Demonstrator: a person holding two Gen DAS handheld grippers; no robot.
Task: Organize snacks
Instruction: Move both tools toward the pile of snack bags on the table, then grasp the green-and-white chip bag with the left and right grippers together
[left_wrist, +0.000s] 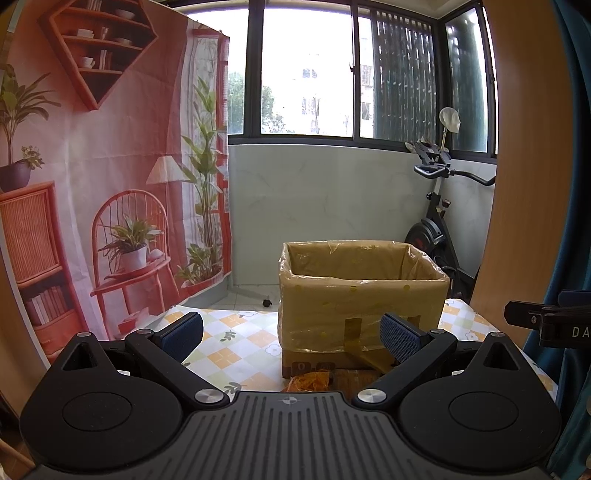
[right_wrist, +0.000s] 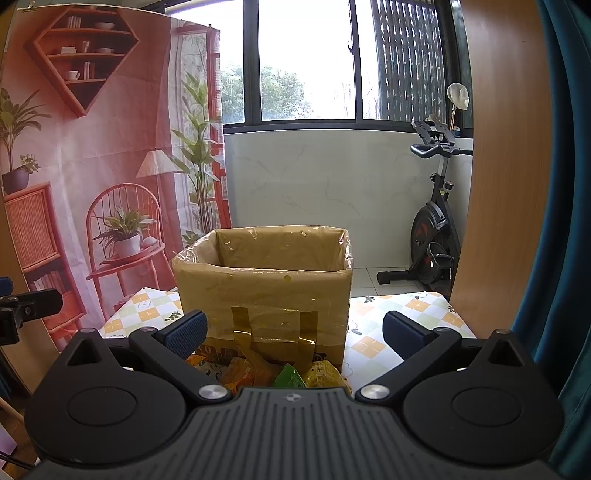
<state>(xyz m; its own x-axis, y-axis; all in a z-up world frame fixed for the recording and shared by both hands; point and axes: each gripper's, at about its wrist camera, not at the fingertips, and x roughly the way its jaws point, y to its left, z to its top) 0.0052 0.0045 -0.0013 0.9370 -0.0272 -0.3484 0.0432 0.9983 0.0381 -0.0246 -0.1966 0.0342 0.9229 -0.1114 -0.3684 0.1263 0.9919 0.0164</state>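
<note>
The snack packets (right_wrist: 273, 373) lie half hidden behind the right gripper's body, and the inside bottom of the cardboard box (right_wrist: 264, 291) is not visible.

From my remote station, little can be read. In the left wrist view, the white letters "DA" stand on the black body of the right gripper (left_wrist: 554, 325) at the frame's right edge, cut off by the border. On the lower front of the cardboard box (left_wrist: 362, 295), below its plastic lining, small printed characters show, one resembling "0", too small for me to make out. In the right wrist view, the snack packets (right_wrist: 266, 373) in front of the box carry printing too blurred to read.
</note>
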